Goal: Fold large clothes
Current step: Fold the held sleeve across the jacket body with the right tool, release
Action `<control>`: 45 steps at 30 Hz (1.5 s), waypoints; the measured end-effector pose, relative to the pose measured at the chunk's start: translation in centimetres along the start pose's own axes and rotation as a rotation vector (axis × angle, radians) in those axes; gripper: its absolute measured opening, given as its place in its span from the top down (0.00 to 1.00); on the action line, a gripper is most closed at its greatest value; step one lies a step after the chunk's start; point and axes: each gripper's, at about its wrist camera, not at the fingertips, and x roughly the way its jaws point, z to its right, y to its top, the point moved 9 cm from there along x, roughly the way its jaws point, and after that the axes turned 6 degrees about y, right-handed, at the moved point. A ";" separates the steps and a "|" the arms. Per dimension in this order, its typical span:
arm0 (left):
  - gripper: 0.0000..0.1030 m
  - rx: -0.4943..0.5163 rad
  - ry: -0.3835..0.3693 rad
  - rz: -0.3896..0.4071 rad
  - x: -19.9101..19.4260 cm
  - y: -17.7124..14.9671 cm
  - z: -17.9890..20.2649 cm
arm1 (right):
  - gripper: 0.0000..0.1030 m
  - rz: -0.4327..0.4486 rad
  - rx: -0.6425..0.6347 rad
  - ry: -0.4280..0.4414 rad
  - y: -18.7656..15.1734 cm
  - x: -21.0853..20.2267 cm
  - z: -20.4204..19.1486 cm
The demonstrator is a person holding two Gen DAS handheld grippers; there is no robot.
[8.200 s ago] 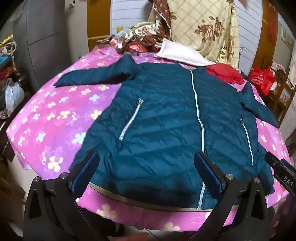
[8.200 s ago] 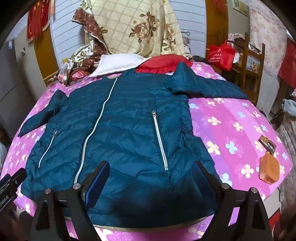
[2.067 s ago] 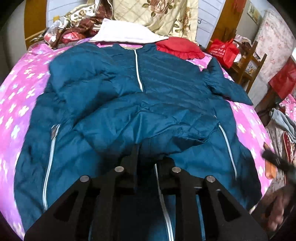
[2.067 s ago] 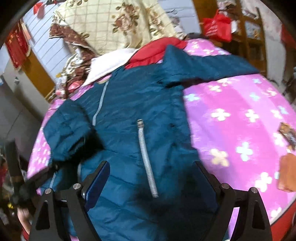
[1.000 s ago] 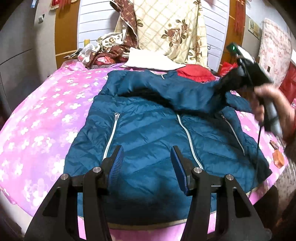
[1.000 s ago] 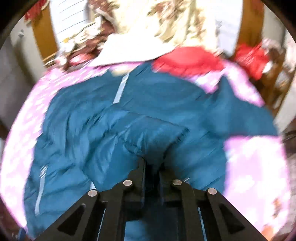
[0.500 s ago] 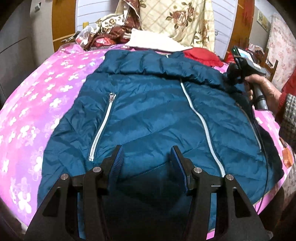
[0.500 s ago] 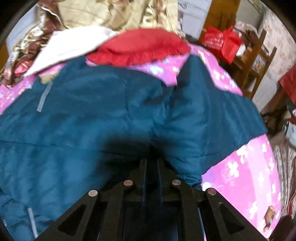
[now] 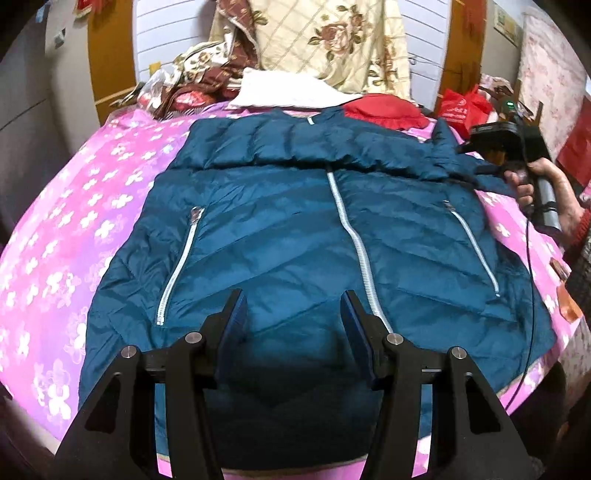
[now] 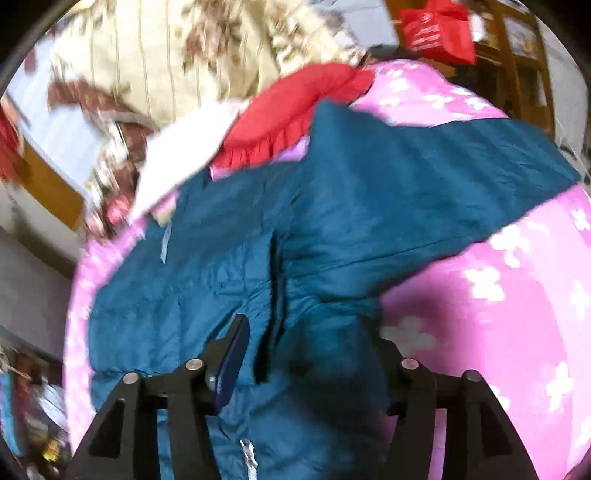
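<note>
This is a bedroom in a home. A bed (image 9: 55,229) fills most of both views, covered with a pink sheet printed with white flowers. At its head, in the upper middle of the left wrist view, a cream quilt (image 9: 332,40) with brown roses is heaped against a white slatted wall (image 9: 173,33), beside a white pillow (image 9: 291,94), a red cushion (image 9: 384,112) and a crumpled brown floral cloth (image 9: 199,77). Orange wooden panels (image 9: 110,55) frame the wall. At the upper right a red bag (image 9: 461,107) sits by wooden furniture (image 10: 524,55), with a pink floral curtain (image 9: 546,74) behind. A grey cabinet (image 9: 26,110) stands at the left edge.
</note>
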 end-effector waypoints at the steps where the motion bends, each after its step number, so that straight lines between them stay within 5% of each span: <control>1: 0.49 0.008 0.002 0.002 -0.3 0.0 0.4 | 0.45 0.014 0.016 0.012 0.1 -1.1 0.9; 12: 0.49 0.035 0.040 -0.003 -0.2 1.2 1.9 | 0.47 0.117 0.386 -0.035 4.1 -5.7 21.7; 18: 0.49 -0.015 0.050 -0.042 1.7 2.0 1.7 | 0.47 0.165 0.512 -0.019 7.4 -4.0 26.4; 27: 0.49 -0.034 0.085 -0.102 4.4 2.3 1.3 | 0.48 0.243 0.515 -0.023 13.0 -0.4 27.0; 28: 0.49 -0.040 0.084 -0.109 4.6 2.2 1.2 | 0.52 0.253 0.526 -0.034 13.3 -0.2 27.1; 30: 0.49 -0.047 0.086 -0.120 5.1 2.1 1.2 | 0.87 0.240 0.534 -0.137 13.4 0.2 28.0; 35: 0.49 -0.041 0.089 -0.134 5.6 1.7 1.1 | 0.94 0.217 0.447 -0.229 13.9 -0.5 27.3; 40: 0.49 -0.038 0.066 -0.115 4.9 1.7 1.2 | 0.95 0.281 0.244 -0.312 16.4 -4.8 22.0; 45: 0.49 -0.042 0.055 -0.070 3.1 1.6 0.6 | 0.95 0.355 0.034 -0.290 18.2 -9.6 12.4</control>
